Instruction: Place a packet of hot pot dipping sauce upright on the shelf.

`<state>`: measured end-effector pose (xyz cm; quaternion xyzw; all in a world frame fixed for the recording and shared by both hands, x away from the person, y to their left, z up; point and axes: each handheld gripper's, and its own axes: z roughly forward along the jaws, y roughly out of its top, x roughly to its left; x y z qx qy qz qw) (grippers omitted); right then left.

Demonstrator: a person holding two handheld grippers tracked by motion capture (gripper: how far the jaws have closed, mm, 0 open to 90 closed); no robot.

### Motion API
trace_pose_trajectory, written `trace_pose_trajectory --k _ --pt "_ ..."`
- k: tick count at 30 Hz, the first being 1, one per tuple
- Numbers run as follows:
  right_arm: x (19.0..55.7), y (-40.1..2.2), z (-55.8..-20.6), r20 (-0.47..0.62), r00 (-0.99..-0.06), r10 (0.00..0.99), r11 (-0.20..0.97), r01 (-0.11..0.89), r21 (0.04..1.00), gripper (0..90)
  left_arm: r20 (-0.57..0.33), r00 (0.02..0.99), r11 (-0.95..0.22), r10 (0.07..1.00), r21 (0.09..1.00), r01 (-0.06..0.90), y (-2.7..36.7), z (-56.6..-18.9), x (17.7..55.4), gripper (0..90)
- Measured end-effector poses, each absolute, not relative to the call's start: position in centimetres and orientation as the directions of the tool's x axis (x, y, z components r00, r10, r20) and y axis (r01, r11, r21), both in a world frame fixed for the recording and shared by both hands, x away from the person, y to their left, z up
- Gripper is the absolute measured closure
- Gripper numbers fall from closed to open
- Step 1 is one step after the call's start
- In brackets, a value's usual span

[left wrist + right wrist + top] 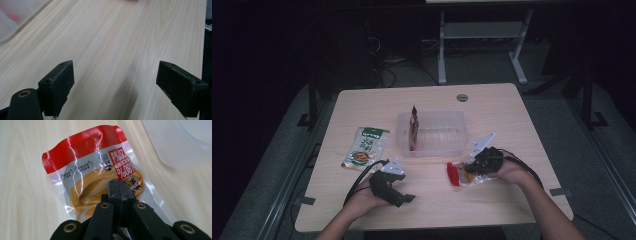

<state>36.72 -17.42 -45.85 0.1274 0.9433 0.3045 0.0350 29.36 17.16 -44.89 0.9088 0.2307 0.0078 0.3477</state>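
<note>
bare light wooden table lies open along the far edge and the near edge between the two hands. a clear plastic tub with a dark upright packet inside blocks the middle. a green-and-white flat pouch lies left of it, a red-topped snack pouch just right of centre.

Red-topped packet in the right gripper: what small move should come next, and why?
Probably lift the red-topped packet and carry it toward the clear bin. The right gripper has its jaws closed on the packet, which sits low over the table just in front of the bin. One packet already stands inside it. The left gripper is open, holding nothing.
</note>
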Motion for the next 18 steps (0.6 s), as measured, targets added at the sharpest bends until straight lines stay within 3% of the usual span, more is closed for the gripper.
trace_pose_trajectory --k 18 --pt "34.2 -11.2 -45.8 0.028 -0.989 0.148 0.791 0.135 0.597 90.0 -0.143 0.895 -0.648 0.422 0.643 0.408 16.9 -44.7 29.3 15.1"
